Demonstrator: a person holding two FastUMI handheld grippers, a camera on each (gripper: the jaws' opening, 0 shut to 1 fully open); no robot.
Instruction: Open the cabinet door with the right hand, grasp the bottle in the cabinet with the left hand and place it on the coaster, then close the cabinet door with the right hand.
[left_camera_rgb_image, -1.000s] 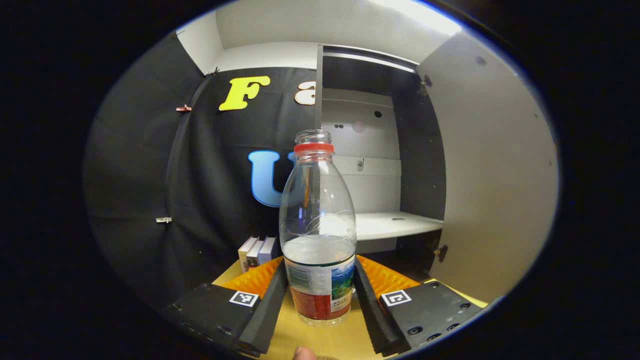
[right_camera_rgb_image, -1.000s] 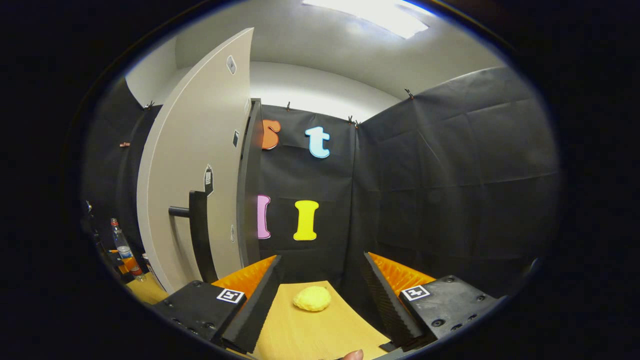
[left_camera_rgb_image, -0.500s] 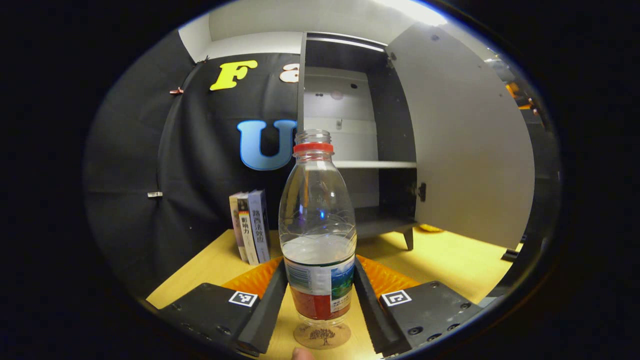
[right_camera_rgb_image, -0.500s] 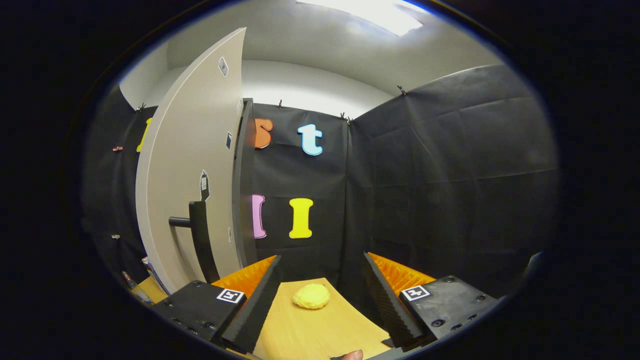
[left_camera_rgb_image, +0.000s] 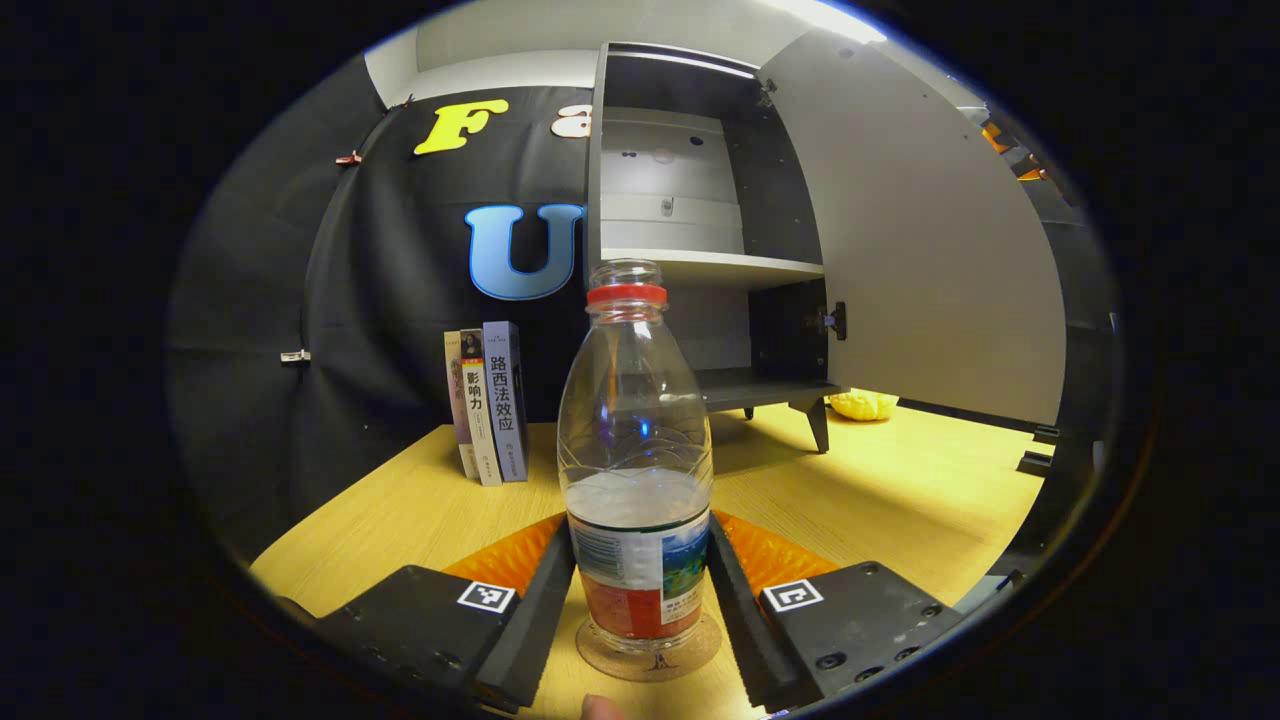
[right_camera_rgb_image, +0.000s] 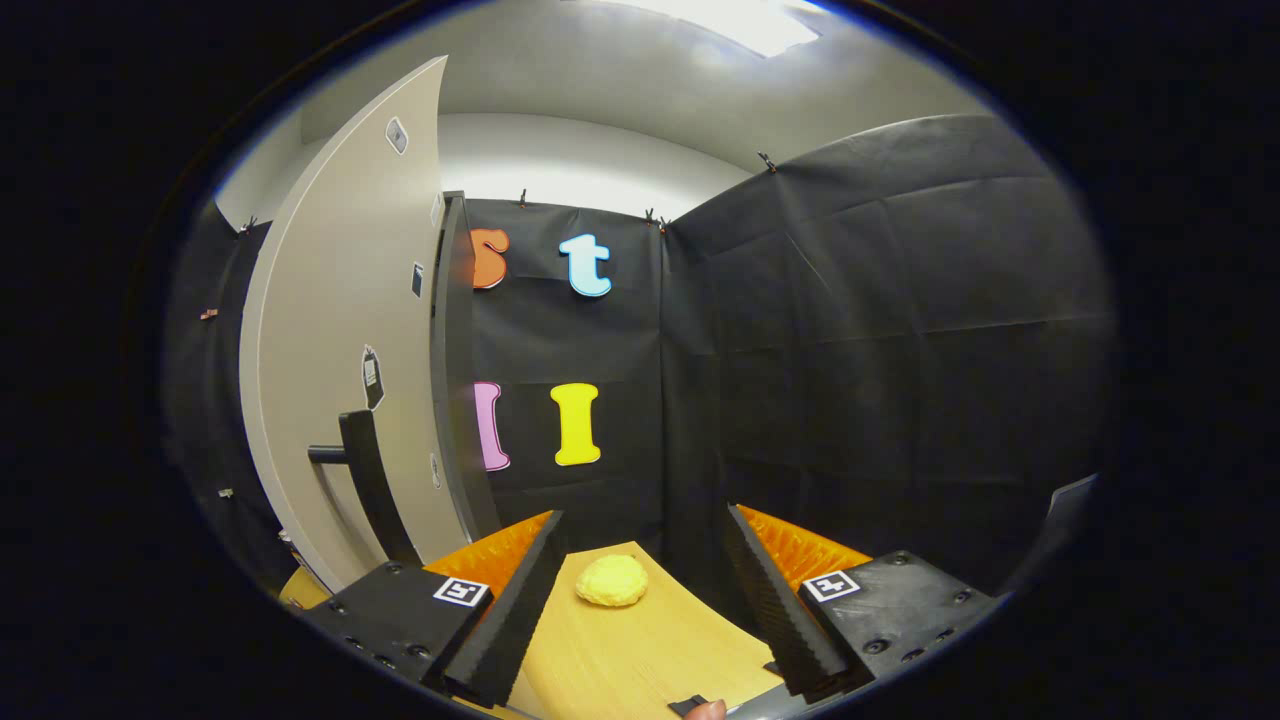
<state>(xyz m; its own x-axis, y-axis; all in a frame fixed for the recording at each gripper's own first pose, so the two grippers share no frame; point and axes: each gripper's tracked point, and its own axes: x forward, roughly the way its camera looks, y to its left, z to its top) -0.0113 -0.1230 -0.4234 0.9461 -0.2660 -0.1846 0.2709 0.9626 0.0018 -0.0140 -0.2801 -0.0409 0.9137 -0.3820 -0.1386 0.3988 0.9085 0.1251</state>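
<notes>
The left gripper (left_camera_rgb_image: 640, 600) clamps the bottle (left_camera_rgb_image: 637, 470) upright between its jaws on the coaster (left_camera_rgb_image: 648, 660); the right gripper (right_camera_rgb_image: 640, 600) gapes empty.

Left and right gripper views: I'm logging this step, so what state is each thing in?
Bottle: upright, uncapped, partly filled, over the coaster, touchdown unclear.
Coaster: flat on the table, under the bottle.
Cabinet door: swung wide open.
Left gripper: shut on the bottle.
Right gripper: open, holding nothing.
Books: standing upright together.
Yellow lump: resting on the table.
</notes>
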